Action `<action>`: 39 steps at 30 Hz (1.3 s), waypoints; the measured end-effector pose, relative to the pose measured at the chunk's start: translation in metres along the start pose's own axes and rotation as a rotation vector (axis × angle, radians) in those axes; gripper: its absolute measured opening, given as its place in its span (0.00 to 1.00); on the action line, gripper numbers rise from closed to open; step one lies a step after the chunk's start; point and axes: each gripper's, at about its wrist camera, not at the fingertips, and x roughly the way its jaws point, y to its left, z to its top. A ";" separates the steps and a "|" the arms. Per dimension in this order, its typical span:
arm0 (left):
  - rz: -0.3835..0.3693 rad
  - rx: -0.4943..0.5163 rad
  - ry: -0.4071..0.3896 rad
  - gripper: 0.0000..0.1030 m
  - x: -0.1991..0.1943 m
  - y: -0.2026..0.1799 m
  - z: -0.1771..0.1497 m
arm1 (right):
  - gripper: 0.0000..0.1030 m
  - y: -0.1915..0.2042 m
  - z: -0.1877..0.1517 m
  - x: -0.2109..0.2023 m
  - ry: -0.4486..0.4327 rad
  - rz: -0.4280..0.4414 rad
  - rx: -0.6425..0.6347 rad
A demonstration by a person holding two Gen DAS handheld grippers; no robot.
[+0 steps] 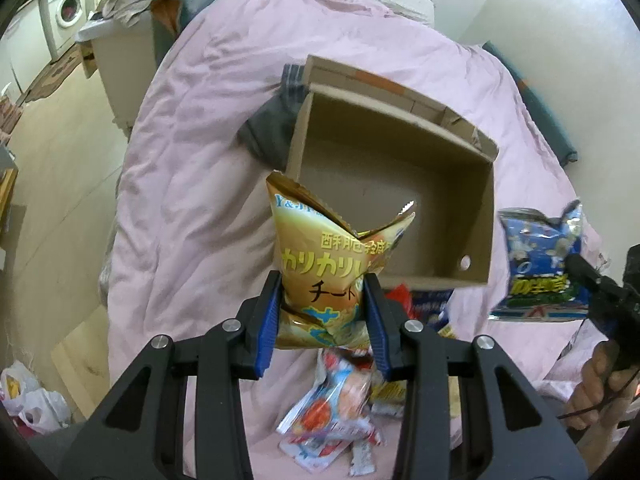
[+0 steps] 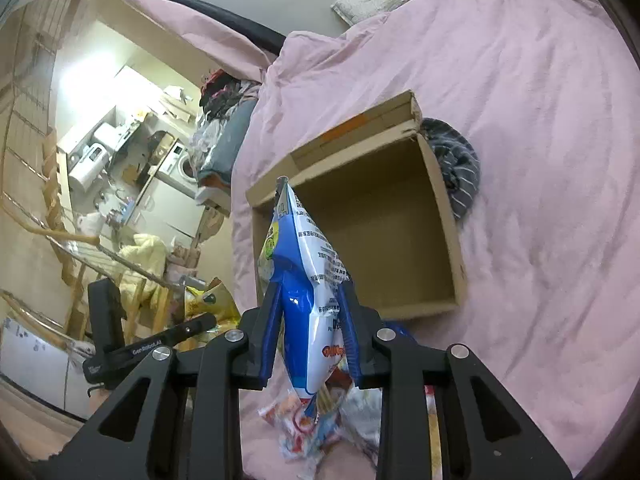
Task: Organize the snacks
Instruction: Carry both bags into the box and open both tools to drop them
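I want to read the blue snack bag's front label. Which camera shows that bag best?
The left wrist view: the blue snack bag hangs at the right edge, front face toward the camera, though blurred. The right wrist view shows the same bag close up in the right gripper, but edge-on, with mostly its fine-print back visible.

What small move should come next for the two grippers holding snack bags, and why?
Probably carry both bags forward over the cardboard box: the left gripper grips the gold bag, the right gripper the blue bag, and the box looks empty.
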 end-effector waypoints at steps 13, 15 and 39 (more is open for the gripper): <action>-0.001 0.045 0.020 0.34 0.061 -0.029 0.043 | 0.29 -0.034 0.028 0.067 0.036 -0.024 0.054; -0.007 0.057 0.029 0.34 0.071 -0.031 0.042 | 0.29 -0.041 0.027 0.077 0.044 -0.026 0.055; 0.078 0.181 0.013 0.35 0.117 -0.051 0.033 | 0.29 -0.064 0.014 0.124 0.124 -0.100 0.091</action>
